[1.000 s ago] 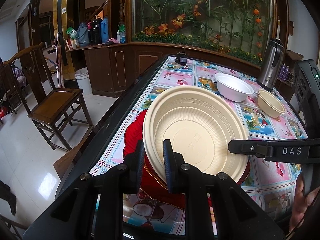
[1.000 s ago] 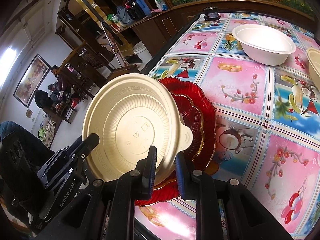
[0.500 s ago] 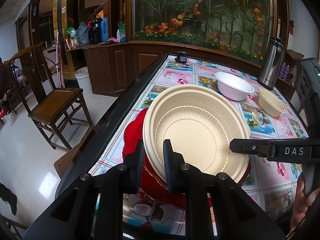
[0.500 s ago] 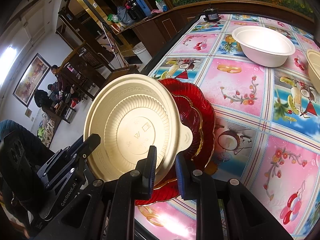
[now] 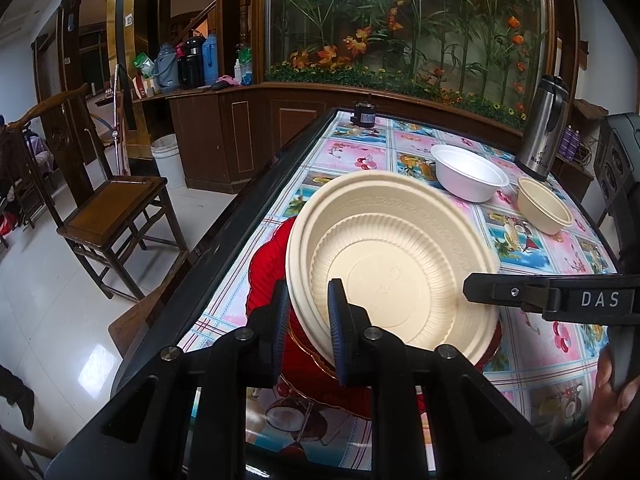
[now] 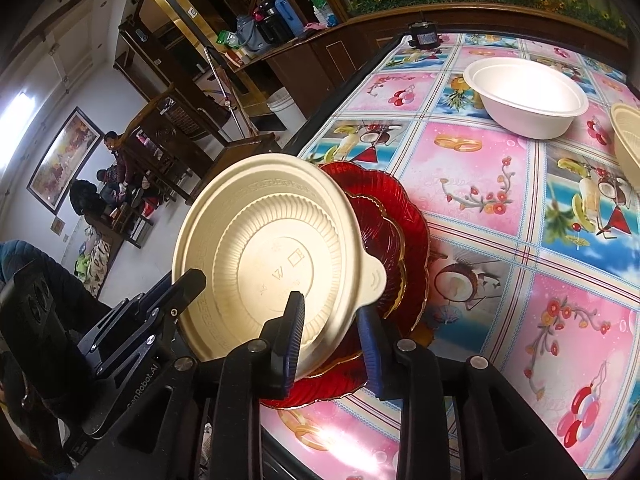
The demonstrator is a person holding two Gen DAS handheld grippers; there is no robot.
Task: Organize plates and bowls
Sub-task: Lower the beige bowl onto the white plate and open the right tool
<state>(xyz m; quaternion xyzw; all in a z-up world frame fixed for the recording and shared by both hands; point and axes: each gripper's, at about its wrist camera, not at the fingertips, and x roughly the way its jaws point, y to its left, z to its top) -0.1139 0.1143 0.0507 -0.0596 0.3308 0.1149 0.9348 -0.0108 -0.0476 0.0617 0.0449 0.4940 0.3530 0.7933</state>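
A cream ribbed plate hangs tilted over a stack of red scalloped plates at the table's near left edge. My left gripper is shut on the plate's near rim. In the right wrist view the same cream plate has its tabbed rim between the fingers of my right gripper. Those jaws are opening, and the right-hand pad stands clear of the rim. The red plates lie under it. A white bowl and a cream bowl sit farther back.
The table has a pink and blue patterned cover. A steel thermos stands at the far right, and a small black object sits at the far edge. A wooden chair stands on the floor to the left.
My right gripper's jaws have spread apart around the cream plate's rim. The plate has shifted slightly while the left gripper keeps hold of it.
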